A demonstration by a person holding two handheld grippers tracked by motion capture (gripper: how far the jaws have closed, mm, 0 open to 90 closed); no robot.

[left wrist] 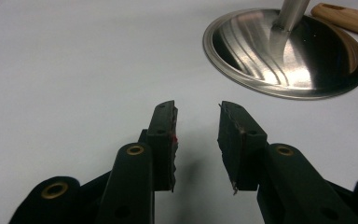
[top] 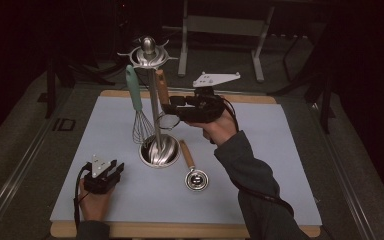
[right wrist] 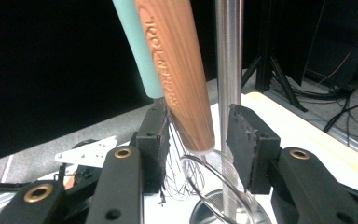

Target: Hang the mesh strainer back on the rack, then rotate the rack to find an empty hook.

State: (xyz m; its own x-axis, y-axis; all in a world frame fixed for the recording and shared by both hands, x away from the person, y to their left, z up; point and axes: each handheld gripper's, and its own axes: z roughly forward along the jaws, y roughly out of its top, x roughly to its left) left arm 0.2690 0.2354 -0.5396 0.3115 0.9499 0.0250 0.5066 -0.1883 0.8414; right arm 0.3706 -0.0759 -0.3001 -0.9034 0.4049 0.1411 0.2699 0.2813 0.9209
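One steel stand [top: 153, 100], holding two utensils: one teal-handled whisk [top: 137, 107], one wooden-handled strainer [top: 164, 100]. One wooden-handled ladle [top: 192, 167] flat on one mat [top: 260, 165]. Two grippers.

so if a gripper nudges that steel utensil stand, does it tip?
Probably not easily: the utensil stand has a wide domed base, likely weighty. Its tall pole with hanging whisk could sway. Polished steel looks slippery to grip.

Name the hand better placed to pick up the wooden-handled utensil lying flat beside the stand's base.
Left, probably. The left gripper rests open and empty by the base, while the right gripper is up around a hanging handle. The lying utensil is nearer the right forearm, though.
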